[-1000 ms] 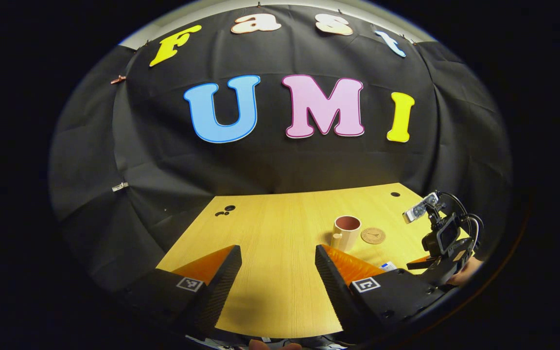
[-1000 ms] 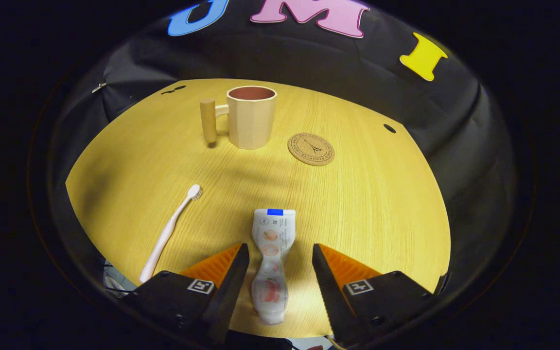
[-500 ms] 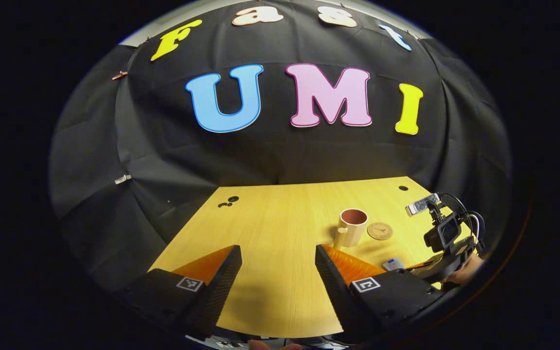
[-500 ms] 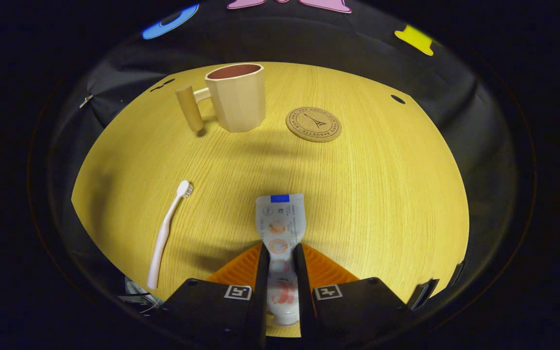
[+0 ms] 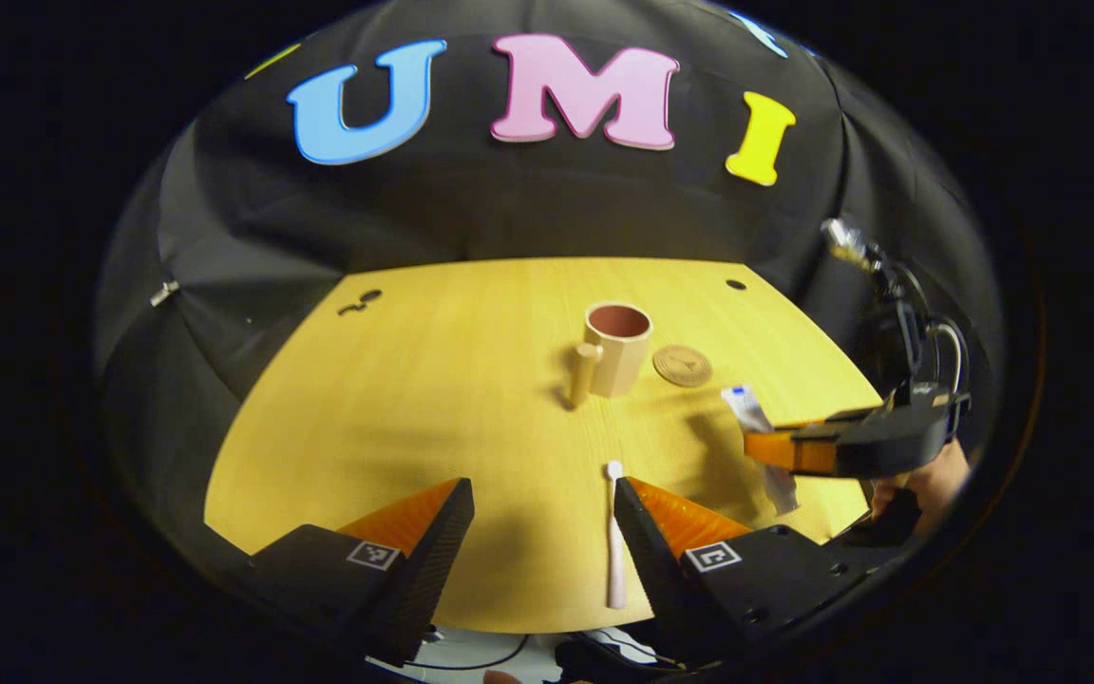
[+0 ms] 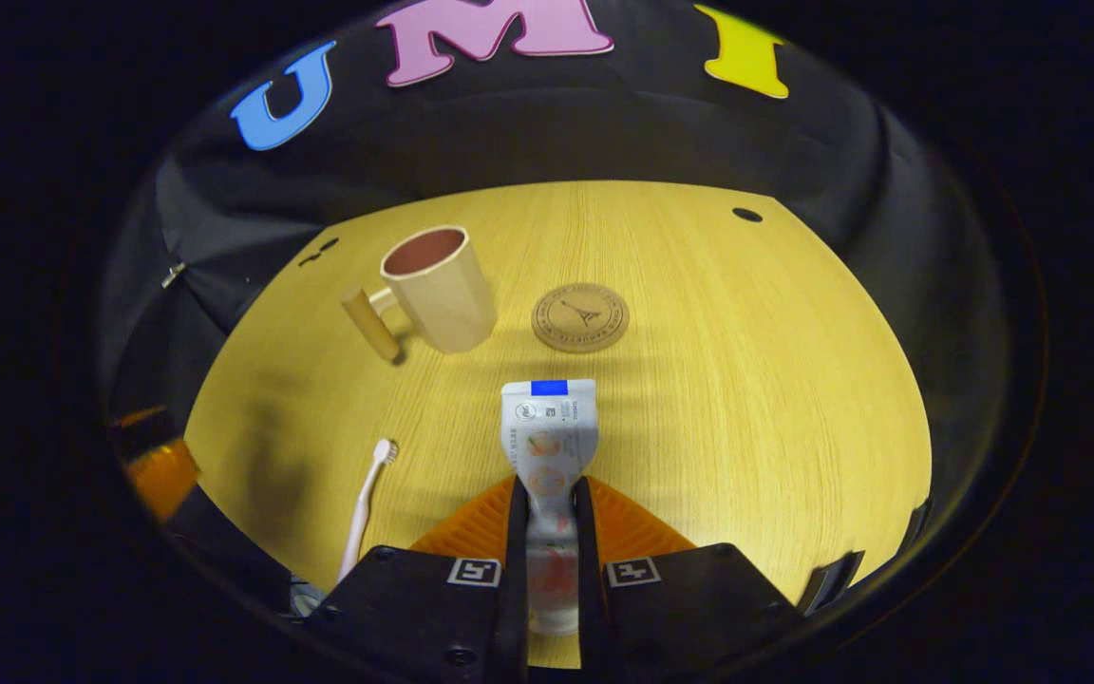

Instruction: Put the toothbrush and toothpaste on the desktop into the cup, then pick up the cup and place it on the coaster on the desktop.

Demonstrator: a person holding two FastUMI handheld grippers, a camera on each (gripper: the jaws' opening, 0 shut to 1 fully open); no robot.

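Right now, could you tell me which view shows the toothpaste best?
The right gripper view: the toothpaste lies central, clamped in the right gripper. The left gripper view shows it small, lifted and partly hidden.

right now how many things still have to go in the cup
2: the toothbrush lies on the desk by the left gripper; the toothpaste is clamped in the right gripper.

Bare desk (image 5: pixel 414 399) lies open left of the cup (image 5: pixel 615 347); its handle (image 5: pixel 583 373) juts leftward, the coaster (image 5: pixel 682 365) just right.
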